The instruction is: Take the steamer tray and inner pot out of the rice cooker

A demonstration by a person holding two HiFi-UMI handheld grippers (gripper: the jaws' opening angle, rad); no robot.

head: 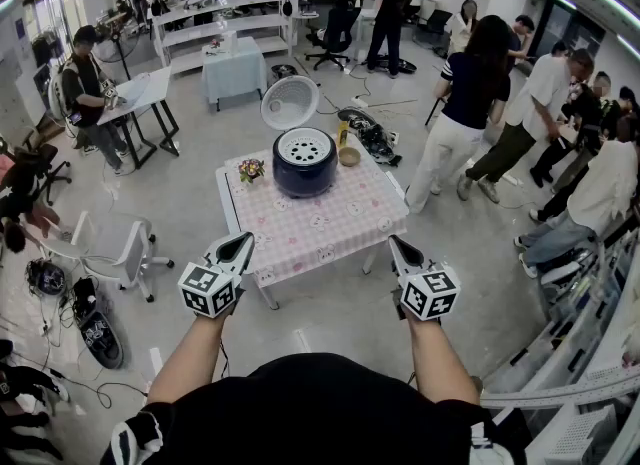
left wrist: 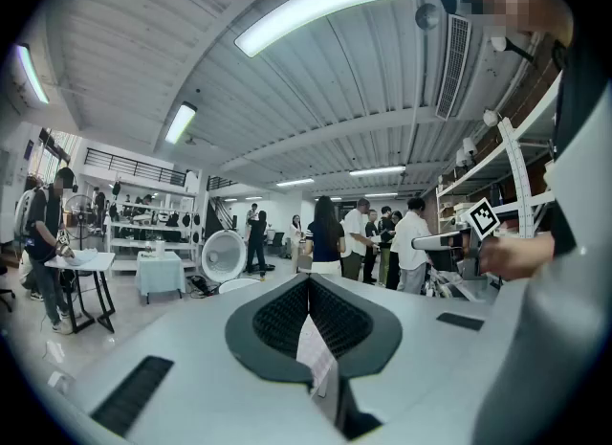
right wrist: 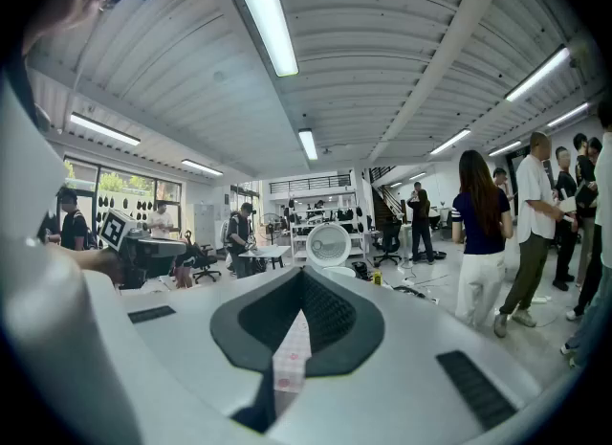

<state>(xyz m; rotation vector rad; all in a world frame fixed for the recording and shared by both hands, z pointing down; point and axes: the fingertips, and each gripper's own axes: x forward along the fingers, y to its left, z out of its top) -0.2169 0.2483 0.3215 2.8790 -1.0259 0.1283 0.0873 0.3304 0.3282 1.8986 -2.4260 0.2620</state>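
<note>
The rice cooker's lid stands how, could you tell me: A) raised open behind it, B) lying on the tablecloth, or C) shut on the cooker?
A: the white lid stands up behind the rice cooker, with the perforated steamer tray showing inside.

steamer tray [head: 304, 146] in rice cooker [head: 304, 179], on tbl [head: 330, 233]

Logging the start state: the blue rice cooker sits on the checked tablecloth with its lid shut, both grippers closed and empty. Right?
No: the head view shows the lid open, tipped back behind the rice cooker, the white steamer tray exposed inside. The rest holds: checked tablecloth under it, left gripper and right gripper closed and empty.
</note>
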